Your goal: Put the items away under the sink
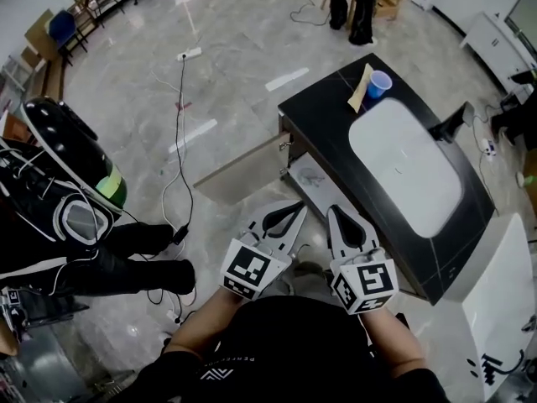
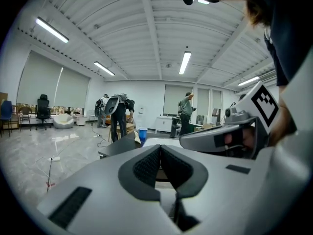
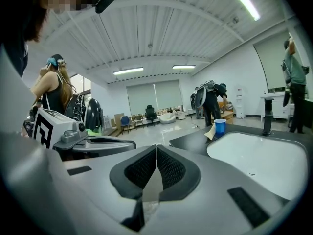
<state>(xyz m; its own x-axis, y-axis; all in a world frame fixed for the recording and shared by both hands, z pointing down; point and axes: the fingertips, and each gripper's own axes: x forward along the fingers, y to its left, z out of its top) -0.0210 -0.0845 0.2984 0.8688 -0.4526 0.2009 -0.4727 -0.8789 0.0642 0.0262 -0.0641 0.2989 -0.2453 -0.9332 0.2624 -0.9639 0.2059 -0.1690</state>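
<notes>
A blue cup (image 1: 379,83) and a tan folded cloth (image 1: 361,89) stand on the far corner of the black sink counter (image 1: 319,116). Both show again in the right gripper view, the cup (image 3: 219,127) beside the cloth (image 3: 211,131). Below the counter a cabinet door (image 1: 239,175) hangs open toward the left. My left gripper (image 1: 295,208) and right gripper (image 1: 334,211) are held side by side close to my body, short of the cabinet. Both are shut with nothing between the jaws, as the left gripper (image 2: 160,147) and right gripper (image 3: 156,147) show in their own views.
The white basin (image 1: 411,166) fills the counter top, with a black faucet (image 1: 453,124) at its right. A person in black gear (image 1: 67,166) crouches at the left. Cables (image 1: 179,141) trail across the marble floor. Another person (image 1: 352,7) stands beyond the counter. A white unit (image 1: 503,284) sits at the right.
</notes>
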